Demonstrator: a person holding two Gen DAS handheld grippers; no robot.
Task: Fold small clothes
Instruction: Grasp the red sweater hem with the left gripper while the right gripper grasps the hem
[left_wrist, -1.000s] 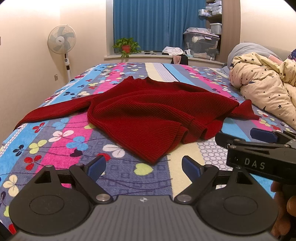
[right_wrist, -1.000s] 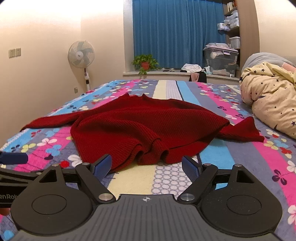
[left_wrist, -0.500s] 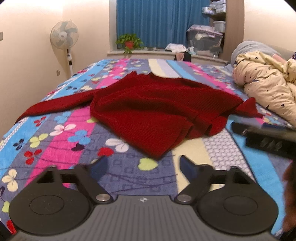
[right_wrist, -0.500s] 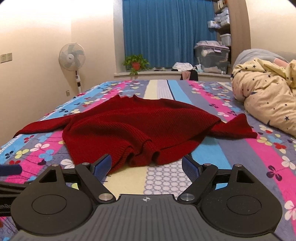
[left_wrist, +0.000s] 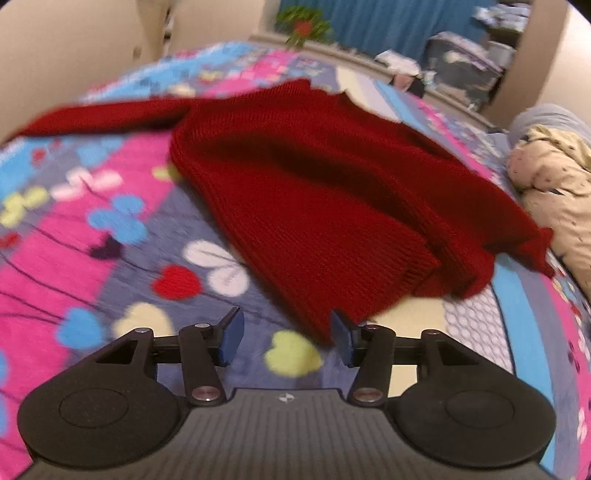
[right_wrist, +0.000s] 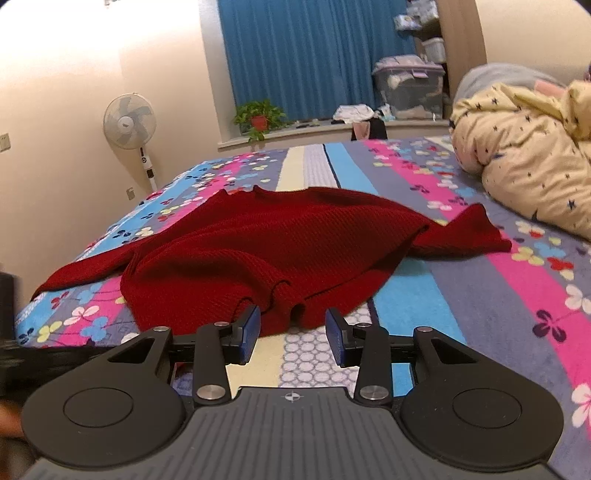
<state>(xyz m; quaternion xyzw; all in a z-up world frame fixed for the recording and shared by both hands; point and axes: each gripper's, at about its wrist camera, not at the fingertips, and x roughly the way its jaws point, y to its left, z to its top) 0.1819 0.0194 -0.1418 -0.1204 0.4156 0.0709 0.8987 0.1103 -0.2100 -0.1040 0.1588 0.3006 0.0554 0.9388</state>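
Left wrist view
Sweater: red ribbed knit sweater (left_wrist: 314, 192) lies rumpled on the bed (left_wrist: 74, 229), one sleeve stretched flat to the left, hem bunched in soft folds at the near right.
Bedspread: fleecy, striped pink, blue and grey with clover and heart shapes.
Left gripper: left gripper (left_wrist: 287, 338) tilts down over the bed, blue pads apart and closing; the sweater's near hem corner sits just ahead of the right pad, not pinched.
Change: the view is blurred and much nearer the hem than a second ago; the jaws are narrower; the right gripper is gone from the right edge.

Right wrist view
Sweater: same red knit (right_wrist: 258, 254), hem folds just beyond the pads.
Right gripper: right gripper (right_wrist: 292, 334) released, jaws closing on nothing; patterned bed shows between them.
Surroundings: star-print quilt (right_wrist: 524, 155) heaped at right; pedestal fan (right_wrist: 128, 120) by the wall; blue curtain (right_wrist: 306, 55) behind.
Change: jaws far narrower than before; the view is slightly nearer.
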